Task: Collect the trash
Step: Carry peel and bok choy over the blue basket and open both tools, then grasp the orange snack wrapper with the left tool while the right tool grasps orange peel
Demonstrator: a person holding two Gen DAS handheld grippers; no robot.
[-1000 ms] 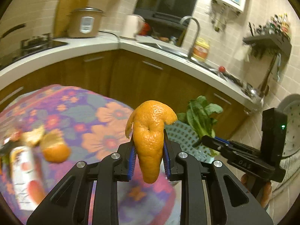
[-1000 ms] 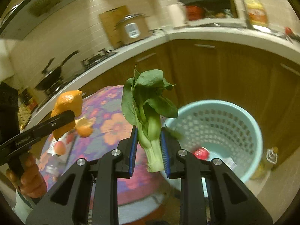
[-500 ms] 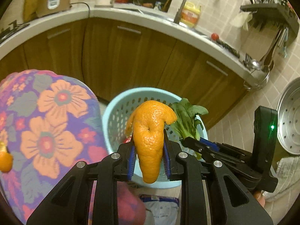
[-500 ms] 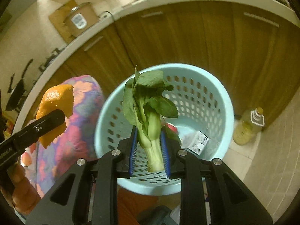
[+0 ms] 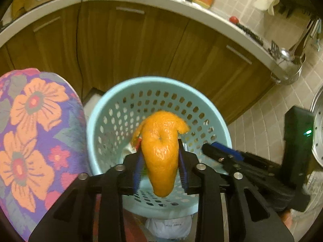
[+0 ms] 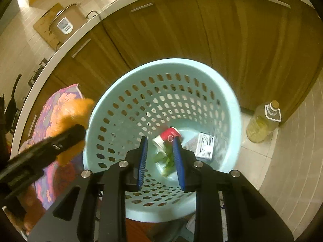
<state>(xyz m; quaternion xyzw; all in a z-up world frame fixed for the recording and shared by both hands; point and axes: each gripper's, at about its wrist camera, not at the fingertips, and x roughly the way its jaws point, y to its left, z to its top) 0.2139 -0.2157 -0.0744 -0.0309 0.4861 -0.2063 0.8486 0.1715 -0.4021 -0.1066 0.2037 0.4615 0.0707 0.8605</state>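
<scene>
My left gripper is shut on an orange peel and holds it over the light blue perforated basket. My right gripper is open and empty above the same basket. The green leafy vegetable lies at the basket's bottom, beside a red and white cup and a small white carton. The left gripper and peel show at the left in the right wrist view; the right gripper shows at the right in the left wrist view.
A table with a purple floral cloth stands left of the basket. Brown kitchen cabinets curve behind it. A bottle of yellow oil stands on the tiled floor to the right. White crumpled trash lies under the basket's near side.
My right gripper has opened and the leafy vegetable has dropped into the basket. Both grippers have moved closer over the basket, with the peel still held in the left.
</scene>
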